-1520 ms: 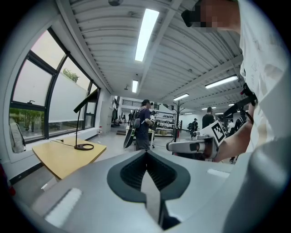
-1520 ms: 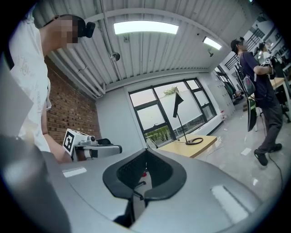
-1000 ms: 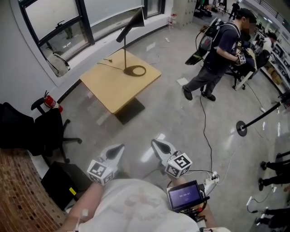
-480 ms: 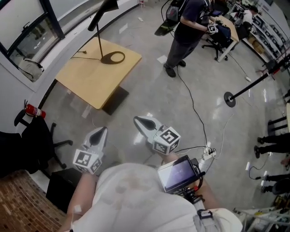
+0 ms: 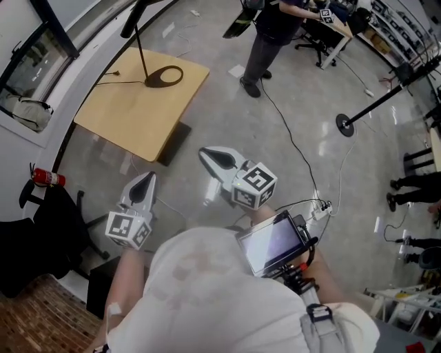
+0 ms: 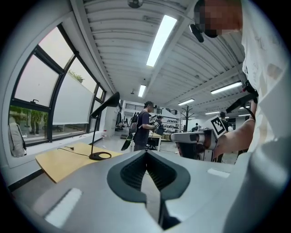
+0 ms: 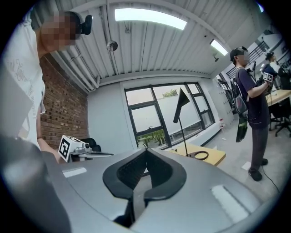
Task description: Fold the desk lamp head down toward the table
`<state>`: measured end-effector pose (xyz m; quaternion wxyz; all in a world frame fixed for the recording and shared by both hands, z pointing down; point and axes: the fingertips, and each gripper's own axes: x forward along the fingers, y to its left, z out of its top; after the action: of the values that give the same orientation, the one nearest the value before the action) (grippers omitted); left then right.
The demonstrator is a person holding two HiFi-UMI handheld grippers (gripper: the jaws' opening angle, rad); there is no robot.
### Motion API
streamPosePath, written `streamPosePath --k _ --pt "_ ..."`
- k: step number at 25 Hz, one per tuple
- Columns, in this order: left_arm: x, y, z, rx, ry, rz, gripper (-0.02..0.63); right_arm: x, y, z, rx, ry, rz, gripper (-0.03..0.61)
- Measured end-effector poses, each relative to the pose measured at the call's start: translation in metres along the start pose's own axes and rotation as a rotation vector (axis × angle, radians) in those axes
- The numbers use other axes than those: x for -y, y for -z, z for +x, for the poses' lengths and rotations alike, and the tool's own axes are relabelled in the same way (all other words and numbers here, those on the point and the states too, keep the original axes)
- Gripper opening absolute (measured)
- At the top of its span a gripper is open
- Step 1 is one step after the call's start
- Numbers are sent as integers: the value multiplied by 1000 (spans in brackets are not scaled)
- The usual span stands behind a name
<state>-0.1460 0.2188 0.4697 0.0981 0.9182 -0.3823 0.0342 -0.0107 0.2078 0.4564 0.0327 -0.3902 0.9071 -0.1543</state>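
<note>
Holding my left gripper [image 5: 145, 179] and right gripper [image 5: 208, 156] closed and empty, well short of the lamp [image 5: 151, 81] upright by the table's [image 5: 127, 120] far edge; pushing its head with closed jaws, I might slip and topple it.

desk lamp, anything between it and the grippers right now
Nothing visible. Only bare floor lies between the left gripper, the right gripper and the table where the desk lamp stands; the standing person is off to one side.
</note>
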Motion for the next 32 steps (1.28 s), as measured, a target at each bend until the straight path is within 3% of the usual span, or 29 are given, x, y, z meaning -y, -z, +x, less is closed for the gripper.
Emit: streamPosePath --k 7,14,32 --pt "-23 -3 1 -12 48 2 2 -1 -7 22 9 45 -21 13" --pt "-41 -5 0 -11 24 -15 2 3 -11 35 -6 47 -21 13" --pt "-70 -22 88 5 -89 -27 2 89 -35 86 -23 -97 -23 12"
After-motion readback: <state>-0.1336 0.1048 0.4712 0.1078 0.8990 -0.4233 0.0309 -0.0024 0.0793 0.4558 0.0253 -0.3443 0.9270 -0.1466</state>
